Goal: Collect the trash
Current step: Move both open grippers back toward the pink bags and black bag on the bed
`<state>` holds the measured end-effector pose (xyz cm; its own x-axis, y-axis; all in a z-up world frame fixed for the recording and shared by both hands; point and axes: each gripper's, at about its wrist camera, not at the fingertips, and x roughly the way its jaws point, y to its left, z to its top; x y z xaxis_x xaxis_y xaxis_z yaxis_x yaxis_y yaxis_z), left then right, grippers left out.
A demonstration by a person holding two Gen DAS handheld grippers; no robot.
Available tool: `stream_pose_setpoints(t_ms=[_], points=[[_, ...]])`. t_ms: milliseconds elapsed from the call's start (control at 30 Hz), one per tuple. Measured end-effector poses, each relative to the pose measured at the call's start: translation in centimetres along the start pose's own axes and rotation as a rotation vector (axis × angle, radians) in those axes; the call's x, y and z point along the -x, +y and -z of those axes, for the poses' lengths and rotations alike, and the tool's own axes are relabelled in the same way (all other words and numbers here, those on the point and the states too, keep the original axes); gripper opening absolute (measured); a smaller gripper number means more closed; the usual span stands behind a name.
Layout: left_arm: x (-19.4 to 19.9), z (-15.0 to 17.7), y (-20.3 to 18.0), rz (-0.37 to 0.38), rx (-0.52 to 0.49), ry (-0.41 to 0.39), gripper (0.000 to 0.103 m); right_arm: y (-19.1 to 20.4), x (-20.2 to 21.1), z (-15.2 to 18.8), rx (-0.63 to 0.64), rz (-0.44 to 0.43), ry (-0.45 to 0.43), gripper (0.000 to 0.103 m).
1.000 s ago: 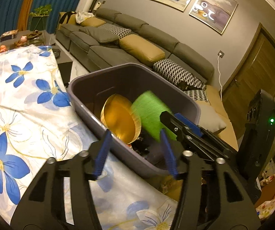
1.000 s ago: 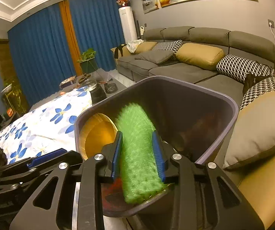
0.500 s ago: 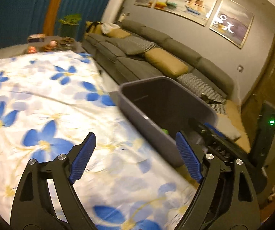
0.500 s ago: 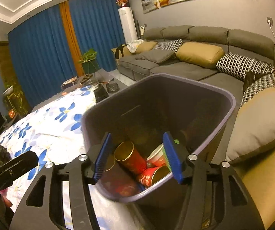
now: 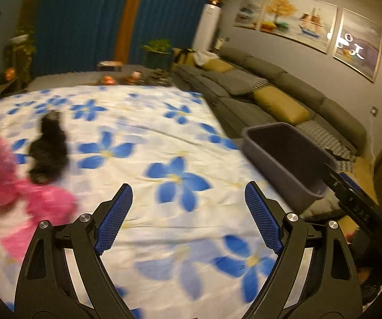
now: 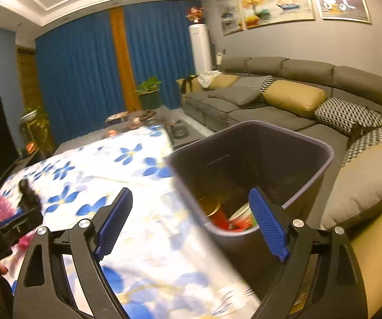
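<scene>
Two handheld tools hover over a counter [image 5: 164, 122] draped in a white cloth with blue flowers, in a living room with blue curtains and a long grey sofa [image 6: 284, 98]

The left tool [image 5: 188, 218] has its blue-padded fingers spread wide with nothing between them. Ahead of it and off to its left lie two pieces of trash on the cloth: a crumpled pink wrapping [image 5: 10, 183], blurred, and just beyond it a dark fuzzy clump [image 5: 48, 154] whose exact nature is too blurred to tell. The two appear to touch or nearly touch. To the right of this tool stands the grey bin [image 5: 292, 159] at the counter's edge

The right tool [image 6: 191, 223] is also wide apart and carries nothing. The bin [image 6: 310, 175] sits directly ahead of its right finger, mouth tilted toward the camera. Inside, near the bottom, sit a gold-rimmed red cup [image 6: 213, 211] and other red and white containers [image 6: 241, 219]. Far off to this tool's left, the same dark clump [image 6: 27, 195] and a sliver of pink [image 6: 0, 204] show on the cloth

Judging by the layout, the task is partly done: several items are already in the bin, while the pink wrapping and the dark clump are still to be collected. The left tool seems best placed to take them next
</scene>
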<state>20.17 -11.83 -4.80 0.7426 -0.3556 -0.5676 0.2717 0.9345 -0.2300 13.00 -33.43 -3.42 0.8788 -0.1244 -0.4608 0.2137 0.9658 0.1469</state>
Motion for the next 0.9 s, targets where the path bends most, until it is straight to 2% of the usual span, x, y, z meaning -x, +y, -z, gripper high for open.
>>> stream_pose_setpoints(t_ms=[333, 600, 900], points=[[6.1, 1.8, 8.8, -0.199, 0.11, -0.068, 0.085, 8.5, 1.7, 1.9, 0.125, -0.164, 0.01, 0.087], [8.9, 2.9, 14.2, -0.299, 0.19, -0.09, 0.085, 15.7, 1.7, 4.4, 0.228, -0.3, 0.058, 0.087], [10.6, 2.7, 18.2, -0.369, 0.217, -0.121, 0.085, 22.1, 0.1, 6.2, 0.294, -0.354, 0.111, 0.087]])
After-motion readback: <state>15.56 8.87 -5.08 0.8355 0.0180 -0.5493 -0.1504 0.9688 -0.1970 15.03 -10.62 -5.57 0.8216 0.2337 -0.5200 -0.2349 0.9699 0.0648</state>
